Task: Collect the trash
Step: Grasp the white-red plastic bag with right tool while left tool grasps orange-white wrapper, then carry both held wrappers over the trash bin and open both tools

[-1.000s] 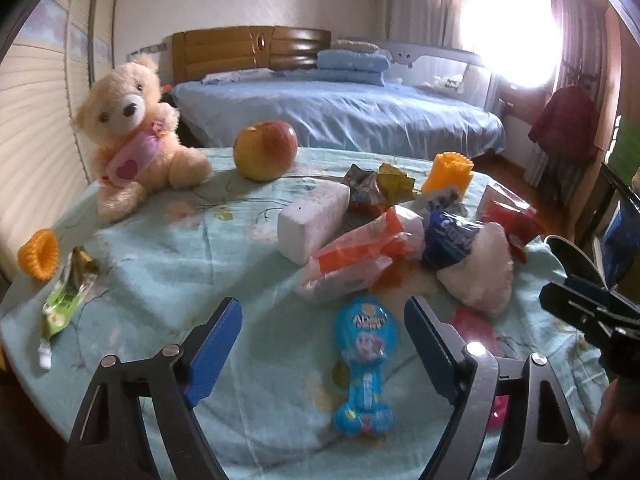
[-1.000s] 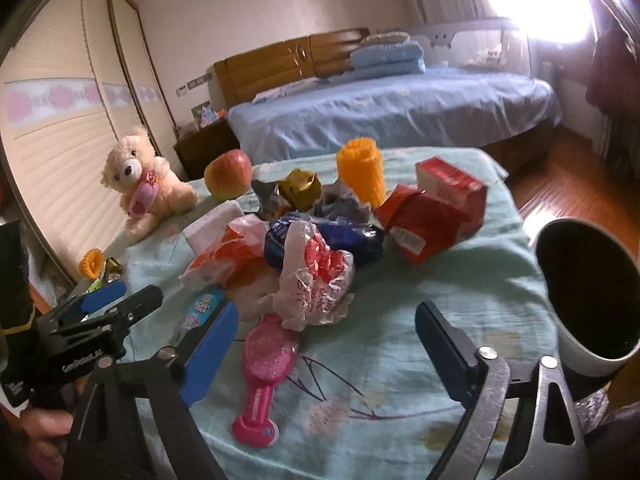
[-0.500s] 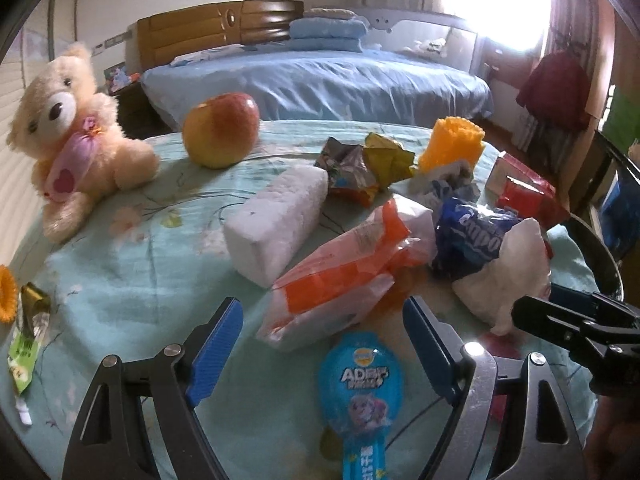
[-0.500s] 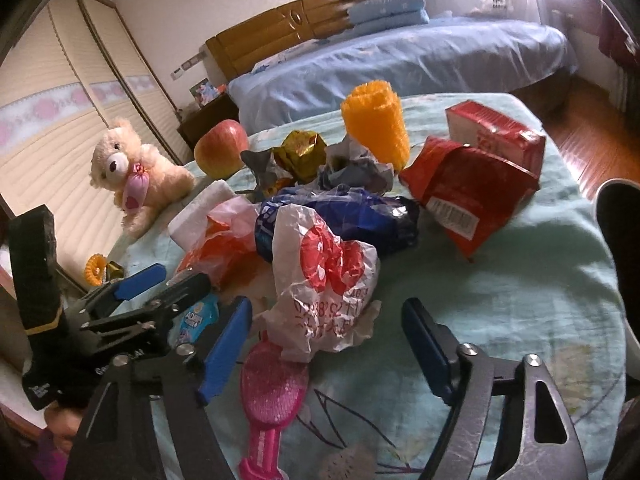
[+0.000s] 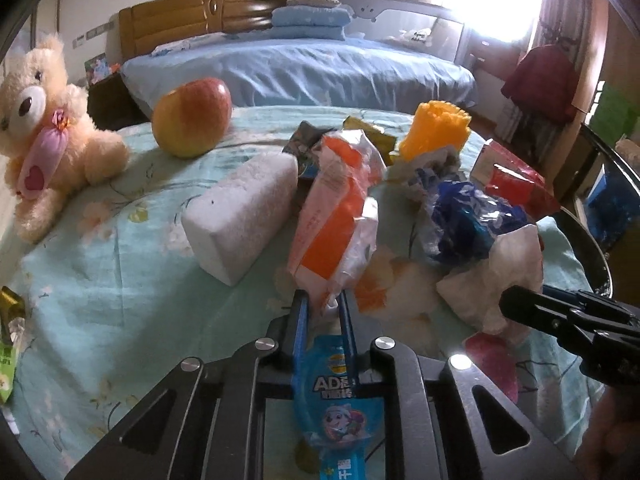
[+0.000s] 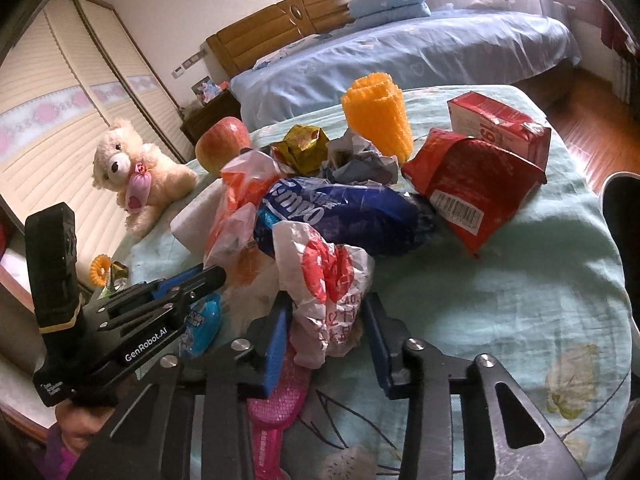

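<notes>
My left gripper (image 5: 324,304) is shut on the near end of an orange-and-white plastic wrapper (image 5: 336,216), which lifts up off the cloth. My right gripper (image 6: 324,320) has its jaws closed in around a crumpled white bag with red print (image 6: 320,272); the pads touch its sides. Behind it lie a blue wrapper (image 6: 340,216), a red foil pouch (image 6: 472,184), a red carton (image 6: 500,124), gold and grey crumpled wrappers (image 6: 304,148). The left gripper also shows in the right wrist view (image 6: 208,276).
The table has a light-blue floral cloth (image 6: 500,288). On it: apple (image 5: 192,116), teddy bear (image 5: 44,132), white foam block (image 5: 240,216), orange mesh cup (image 6: 378,116), blue toy (image 5: 340,400), pink brush (image 6: 280,408). A dark bin (image 6: 624,240) stands at the right edge.
Both grippers moved forward and closed. The left one shut on the orange-and-white wrapper and lifted its end; the right one closed around the white red-printed bag.
</notes>
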{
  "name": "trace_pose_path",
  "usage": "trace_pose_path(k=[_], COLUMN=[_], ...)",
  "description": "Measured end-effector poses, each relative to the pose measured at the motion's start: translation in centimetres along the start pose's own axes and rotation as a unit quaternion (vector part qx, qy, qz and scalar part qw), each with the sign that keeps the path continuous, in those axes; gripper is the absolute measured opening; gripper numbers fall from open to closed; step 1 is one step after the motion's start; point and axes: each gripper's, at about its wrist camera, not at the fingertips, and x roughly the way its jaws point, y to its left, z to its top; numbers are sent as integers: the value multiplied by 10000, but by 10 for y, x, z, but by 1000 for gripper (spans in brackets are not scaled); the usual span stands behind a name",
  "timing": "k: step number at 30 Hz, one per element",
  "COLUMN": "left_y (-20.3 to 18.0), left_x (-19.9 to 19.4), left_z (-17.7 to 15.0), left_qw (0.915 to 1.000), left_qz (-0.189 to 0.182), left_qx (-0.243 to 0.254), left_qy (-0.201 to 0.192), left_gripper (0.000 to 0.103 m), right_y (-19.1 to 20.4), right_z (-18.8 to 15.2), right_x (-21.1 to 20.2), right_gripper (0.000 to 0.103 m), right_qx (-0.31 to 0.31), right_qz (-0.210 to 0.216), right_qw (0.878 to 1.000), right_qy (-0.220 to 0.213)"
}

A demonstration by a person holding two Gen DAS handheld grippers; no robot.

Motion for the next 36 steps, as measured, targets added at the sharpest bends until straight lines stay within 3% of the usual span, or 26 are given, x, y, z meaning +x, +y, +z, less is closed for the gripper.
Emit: trace_pose_path(k=[12,19,36], left_y=[-4,-20,-88], left_x=[-38,-65,-89], left_z=[-16,-29,-31], left_qw=[9991,9985,9938], left_qz=[2,-197,-795], left_qx=[-111,-72,604], left_qy=[-399,-501,-482], left_gripper=[9,9,9], right_y=[-1,-12,-65], right_z=[-2,-8,-16], right_x=[-23,-45,-101], right_gripper=[29,29,30], right_qx=[10,74,528], right_qz=[55,14,-409], right_qw=[9998,9993,9943], right_qy=[-208,-358,-828])
